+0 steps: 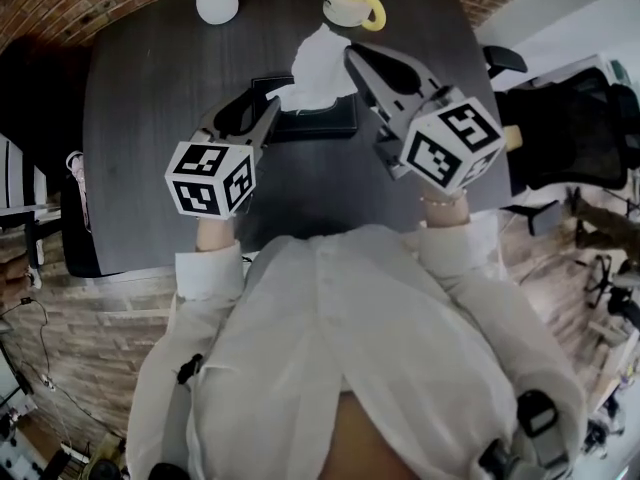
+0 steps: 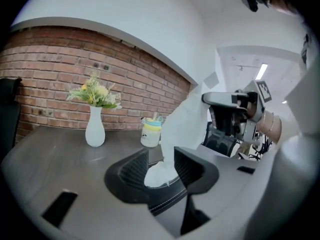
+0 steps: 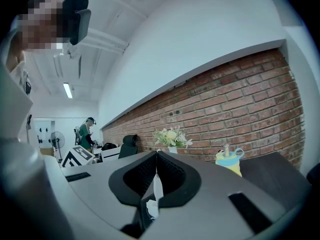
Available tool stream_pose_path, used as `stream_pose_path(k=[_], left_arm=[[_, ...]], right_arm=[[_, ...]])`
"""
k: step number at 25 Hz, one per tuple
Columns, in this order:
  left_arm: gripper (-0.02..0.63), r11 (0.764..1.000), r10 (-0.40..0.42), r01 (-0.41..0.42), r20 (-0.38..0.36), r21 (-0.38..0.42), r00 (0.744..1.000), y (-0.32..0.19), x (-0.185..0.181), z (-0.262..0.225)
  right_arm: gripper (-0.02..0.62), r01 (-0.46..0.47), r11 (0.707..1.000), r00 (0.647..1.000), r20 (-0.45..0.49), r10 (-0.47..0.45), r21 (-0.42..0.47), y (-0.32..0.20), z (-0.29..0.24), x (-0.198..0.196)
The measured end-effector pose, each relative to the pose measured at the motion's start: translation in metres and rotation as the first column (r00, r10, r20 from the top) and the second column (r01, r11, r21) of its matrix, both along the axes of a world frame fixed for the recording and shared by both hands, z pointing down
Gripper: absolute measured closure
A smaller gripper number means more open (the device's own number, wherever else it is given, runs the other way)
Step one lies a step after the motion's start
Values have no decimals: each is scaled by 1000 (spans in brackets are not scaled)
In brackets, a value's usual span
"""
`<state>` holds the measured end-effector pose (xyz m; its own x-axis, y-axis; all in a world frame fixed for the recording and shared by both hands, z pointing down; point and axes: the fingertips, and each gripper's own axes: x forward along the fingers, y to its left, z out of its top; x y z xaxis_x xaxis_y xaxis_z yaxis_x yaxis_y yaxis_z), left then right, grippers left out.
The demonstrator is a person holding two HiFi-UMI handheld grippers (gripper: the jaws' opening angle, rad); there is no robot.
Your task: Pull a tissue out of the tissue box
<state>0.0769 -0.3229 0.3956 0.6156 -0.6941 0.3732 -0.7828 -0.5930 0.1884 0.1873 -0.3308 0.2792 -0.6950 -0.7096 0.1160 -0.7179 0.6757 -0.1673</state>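
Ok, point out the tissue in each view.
Head view: tissue top centre, above the tissue box.
Left gripper view: tissue centre, between the open left tongs.
Right gripper view: tissue low centre, pinched in the right tongs.
Shared landmark: the white vase.

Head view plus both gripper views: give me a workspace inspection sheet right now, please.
Surface: dark table, wood grain.
Job's things: black tissue box; white tissue drawn up out of it.
Clutter: white vase with flowers, yellow cup, at the far edge.
Grippers: right gripper jaws shut on the tissue; left gripper jaws open, at the box.
Cables: one cable on the floor, left of the table.
Surroundings: brick wall, office chairs.
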Motion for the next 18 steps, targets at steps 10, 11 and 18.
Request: stream_pose_path(k=[10,11,18], left_arm=[[573,999,20,-16,-91,42,996,14,9,-34],[582,999,28,-25,-91,41,995,17,10,-34],[593,997,81,-80,-77,23,994,27,23,-28]], right_arm=[[591,70,997,997,-46,-70,9,23,-2,-1],[591,70,997,996,-47,-70,12,25,-3,-1],[591,97,995,991,-89,-98,-7,40,4,-4]])
